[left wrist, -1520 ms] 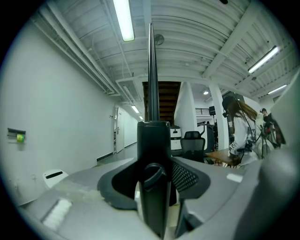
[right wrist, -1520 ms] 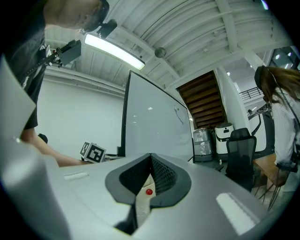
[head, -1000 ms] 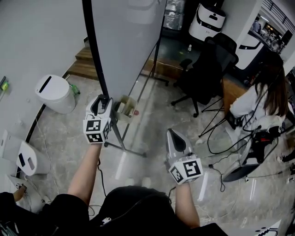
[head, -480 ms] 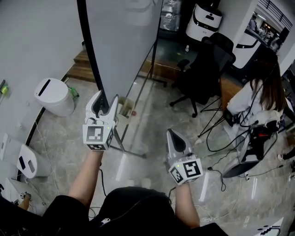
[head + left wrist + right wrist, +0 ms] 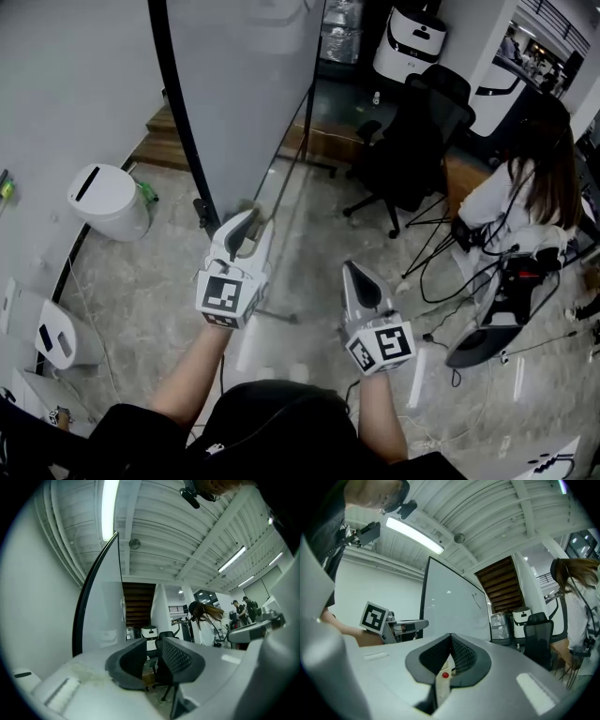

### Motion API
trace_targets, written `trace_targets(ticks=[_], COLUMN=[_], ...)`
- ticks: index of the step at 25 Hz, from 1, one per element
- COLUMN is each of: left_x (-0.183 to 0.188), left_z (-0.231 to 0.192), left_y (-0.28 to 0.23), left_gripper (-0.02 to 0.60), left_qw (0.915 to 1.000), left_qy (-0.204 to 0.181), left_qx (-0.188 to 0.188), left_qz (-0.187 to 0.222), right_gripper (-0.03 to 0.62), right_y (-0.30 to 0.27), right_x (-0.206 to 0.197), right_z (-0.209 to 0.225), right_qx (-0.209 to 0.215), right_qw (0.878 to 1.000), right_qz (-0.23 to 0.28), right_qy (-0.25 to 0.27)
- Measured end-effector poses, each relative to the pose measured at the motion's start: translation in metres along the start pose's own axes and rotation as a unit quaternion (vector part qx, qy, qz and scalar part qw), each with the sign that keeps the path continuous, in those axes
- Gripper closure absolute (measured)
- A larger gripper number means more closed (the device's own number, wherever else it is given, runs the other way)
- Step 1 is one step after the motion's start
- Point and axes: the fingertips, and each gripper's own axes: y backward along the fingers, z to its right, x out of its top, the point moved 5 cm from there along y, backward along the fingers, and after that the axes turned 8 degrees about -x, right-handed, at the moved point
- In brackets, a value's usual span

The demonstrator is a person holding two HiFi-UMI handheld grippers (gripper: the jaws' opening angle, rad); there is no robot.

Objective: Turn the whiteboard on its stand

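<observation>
A tall whiteboard [image 5: 253, 84] fills the upper left and centre of the head view, seen nearly edge-on, with its black edge [image 5: 176, 112] facing the person and its stand [image 5: 310, 122] behind. The left hand-held gripper [image 5: 244, 228], earlier at that edge, now sits lower and towards the centre. Its jaws are closing on nothing, so the board looks released. The right hand-held gripper [image 5: 355, 278] hangs closed and empty at lower centre.
</observation>
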Motion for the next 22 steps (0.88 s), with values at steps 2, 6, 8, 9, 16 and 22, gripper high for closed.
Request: trace_targets(ticks=[2, 6, 8, 9, 16, 22], left_x=[-0.008, -0.016, -0.022, -0.025, -0.038, -0.047], left_z=[0.006, 0.014, 0.016, 0.017, 0.017, 0.027], left_y=[0.000, -0.004, -0.006, -0.005, 0.001, 0.000], left_gripper=[0.478, 0.501, 0.508, 0.514, 0.558, 0.577], left_qw=[0.9999, 0.9997, 0.9996, 0.9996, 0.9984, 0.9971], left_qy=[0.004, 0.018, 0.023, 0.025, 0.053, 0.066], left_qx=[-0.010, -0.016, -0.015, -0.013, -0.006, -0.010], left_qz=[0.001, 0.000, -0.003, -0.006, -0.022, -0.036], right_gripper=[0.588, 0.588, 0.588, 0.588, 0.588, 0.589], right_y=[0.001, 0.000, 0.001, 0.001, 0.004, 0.003], right_x=[0.000, -0.002, -0.005, -0.006, -0.005, -0.011], right_z=[-0.001, 0.000, 0.002, 0.002, 0.004, 0.008], right_qx=[-0.001, 0.000, 0.001, 0.002, -0.007, -0.004], right_qw=[1.000, 1.000, 1.000, 1.000, 1.000, 1.000], right_qz=[-0.001, -0.001, -0.001, -0.001, -0.011, -0.020], right_qy=[0.003, 0.007, 0.008, 0.009, 0.018, 0.023])
